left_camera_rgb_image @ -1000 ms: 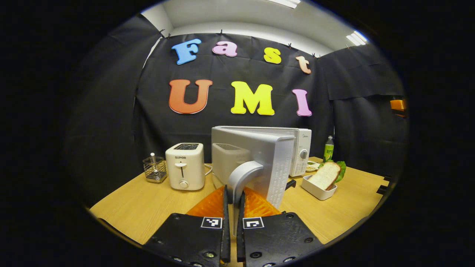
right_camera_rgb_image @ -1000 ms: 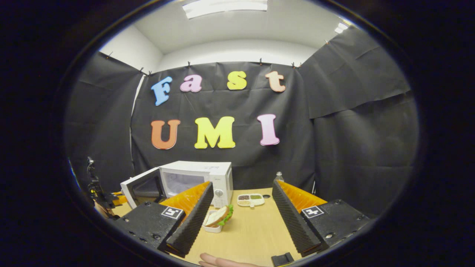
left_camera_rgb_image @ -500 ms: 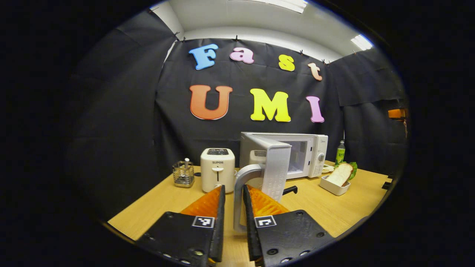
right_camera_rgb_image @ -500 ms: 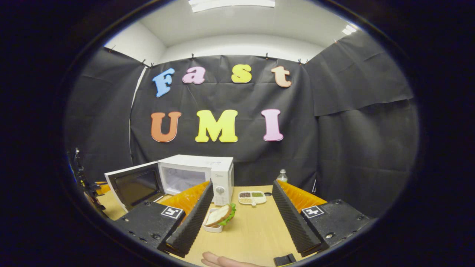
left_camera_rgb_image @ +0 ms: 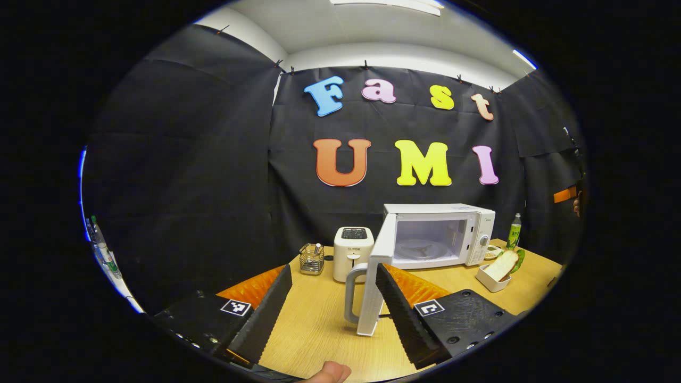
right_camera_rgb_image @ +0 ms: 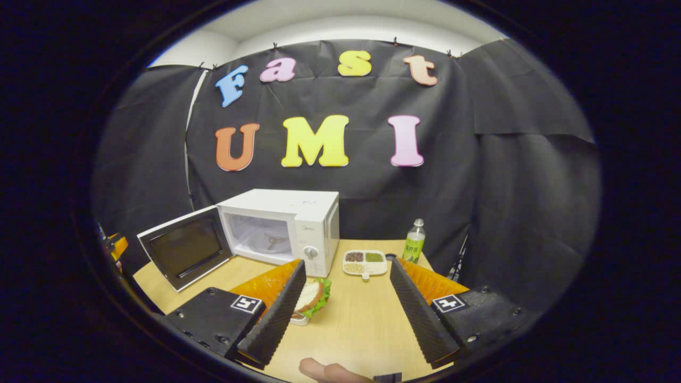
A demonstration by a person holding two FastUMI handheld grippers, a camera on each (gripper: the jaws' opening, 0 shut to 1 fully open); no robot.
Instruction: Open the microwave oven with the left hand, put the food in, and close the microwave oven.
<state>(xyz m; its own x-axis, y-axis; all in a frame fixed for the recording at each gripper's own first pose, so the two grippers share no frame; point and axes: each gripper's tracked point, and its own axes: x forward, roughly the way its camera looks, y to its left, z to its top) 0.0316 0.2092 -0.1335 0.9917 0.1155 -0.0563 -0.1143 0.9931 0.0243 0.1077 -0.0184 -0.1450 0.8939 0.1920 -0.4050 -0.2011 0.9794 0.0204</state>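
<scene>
Left gripper view: the left gripper [left_camera_rgb_image: 332, 314] has its jaws spread, holding nothing, above the bench [left_camera_rgb_image: 319, 330]. The microwave oven [left_camera_rgb_image: 441, 234] stands open; its door [left_camera_rgb_image: 375, 287] is swung out with the handle [left_camera_rgb_image: 351, 292] between the fingers, apart from both. The sandwich [left_camera_rgb_image: 505, 264] sits in a white dish [left_camera_rgb_image: 489, 277] right of the oven. A toaster [left_camera_rgb_image: 352, 252] stands left.

Right gripper view: the right gripper [right_camera_rgb_image: 346, 314] has its jaws spread, empty. The sandwich [right_camera_rgb_image: 313, 294] lies just beside its left finger.
</scene>
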